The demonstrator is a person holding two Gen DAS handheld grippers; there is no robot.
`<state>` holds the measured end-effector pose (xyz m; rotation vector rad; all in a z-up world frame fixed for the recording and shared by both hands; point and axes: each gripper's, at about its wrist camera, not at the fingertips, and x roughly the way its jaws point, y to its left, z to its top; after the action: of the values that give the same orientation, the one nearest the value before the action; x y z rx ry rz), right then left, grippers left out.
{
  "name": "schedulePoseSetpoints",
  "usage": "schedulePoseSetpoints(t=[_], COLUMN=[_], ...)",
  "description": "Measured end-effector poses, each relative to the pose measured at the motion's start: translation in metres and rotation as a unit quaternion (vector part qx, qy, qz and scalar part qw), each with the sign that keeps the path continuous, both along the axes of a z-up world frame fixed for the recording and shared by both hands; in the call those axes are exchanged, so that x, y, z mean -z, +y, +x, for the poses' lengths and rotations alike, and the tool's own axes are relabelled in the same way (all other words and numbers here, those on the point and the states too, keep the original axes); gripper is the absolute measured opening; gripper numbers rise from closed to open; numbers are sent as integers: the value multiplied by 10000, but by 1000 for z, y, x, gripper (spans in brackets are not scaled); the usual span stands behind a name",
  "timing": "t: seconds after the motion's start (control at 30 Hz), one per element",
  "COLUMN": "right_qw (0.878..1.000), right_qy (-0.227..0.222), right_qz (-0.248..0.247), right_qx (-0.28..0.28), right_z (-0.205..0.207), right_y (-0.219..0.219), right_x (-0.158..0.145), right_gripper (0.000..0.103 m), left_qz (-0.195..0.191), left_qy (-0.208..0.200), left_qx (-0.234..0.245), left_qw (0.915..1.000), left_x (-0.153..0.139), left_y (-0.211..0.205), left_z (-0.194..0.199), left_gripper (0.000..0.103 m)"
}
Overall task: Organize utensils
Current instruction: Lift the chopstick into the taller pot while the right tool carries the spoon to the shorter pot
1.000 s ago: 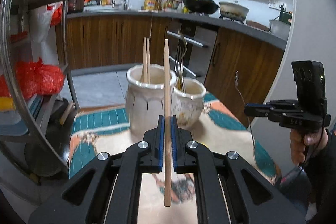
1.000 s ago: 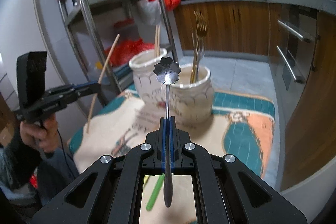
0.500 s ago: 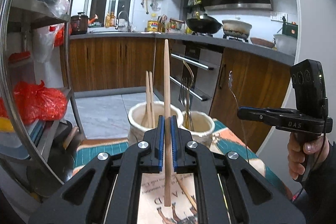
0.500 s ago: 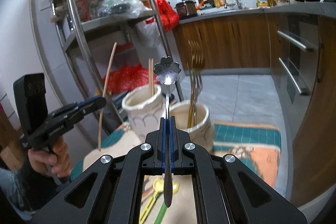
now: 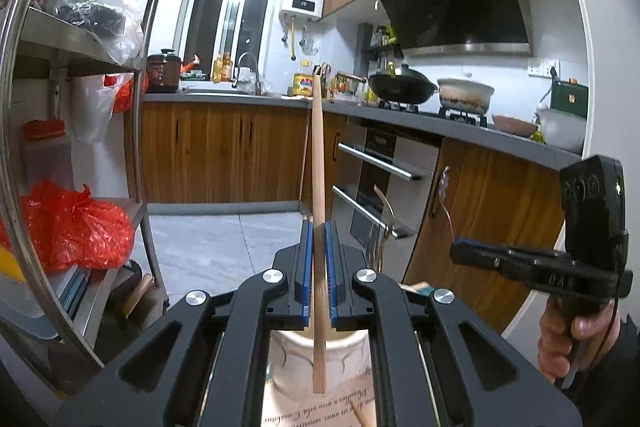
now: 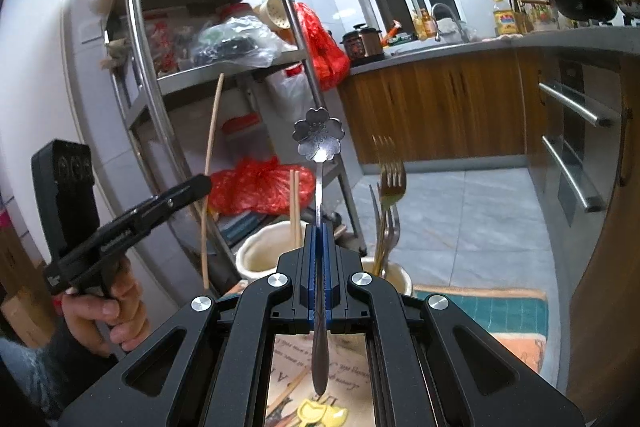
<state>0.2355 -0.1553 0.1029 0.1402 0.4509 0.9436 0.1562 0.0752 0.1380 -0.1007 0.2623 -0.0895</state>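
Note:
My left gripper (image 5: 318, 227) is shut on a single wooden chopstick (image 5: 318, 155) that stands upright, its lower end hanging over a white ceramic jar (image 5: 296, 355) just below the jaws. My right gripper (image 6: 319, 227) is shut on a silver spoon (image 6: 319, 135) with a flower-shaped bowl, held upright. In the right wrist view two white jars stand on the patterned mat (image 6: 500, 311): the left jar (image 6: 260, 259) holds two chopsticks (image 6: 295, 203), the right jar (image 6: 394, 277) holds gold and silver forks (image 6: 390, 195). Each view shows the other gripper off to its side in a hand.
A steel shelf rack (image 6: 160, 107) with red bags (image 6: 260, 187) stands left of the table. Wooden cabinets and an oven (image 5: 384, 179) lie beyond. A yellow-green spoon (image 6: 320, 415) and a loose chopstick (image 6: 288, 391) lie on the mat under my right gripper.
Both grippers have risen and tilted up, so the jars have sunk low in both views. The chopstick and the spoon stay gripped as before.

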Motion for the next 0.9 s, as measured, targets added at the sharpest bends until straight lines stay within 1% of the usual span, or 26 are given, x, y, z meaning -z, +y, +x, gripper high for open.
schedulePoseSetpoints(t=[0.2, 0.47, 0.67, 0.9], right_qw=[9996, 9982, 9972, 9971], right_qy=[-129, -207, -238, -247], right_qz=[231, 523, 641, 656], right_qx=[74, 207, 299, 306], right_z=[3, 14, 19, 20], right_y=[1, 8, 12, 17], right_x=[-8, -13, -12, -11], right_gripper=[4, 4, 4, 4], left_qz=[-29, -220, -284, -271], left_qy=[-294, -464, -513, -466], left_qx=[-92, -216, -271, -300], left_qw=[9995, 9984, 9979, 9981], left_x=[-10, -12, -8, -4], left_y=[0, 3, 4, 4], left_z=[11, 24, 30, 37], left_gripper=[6, 6, 6, 6])
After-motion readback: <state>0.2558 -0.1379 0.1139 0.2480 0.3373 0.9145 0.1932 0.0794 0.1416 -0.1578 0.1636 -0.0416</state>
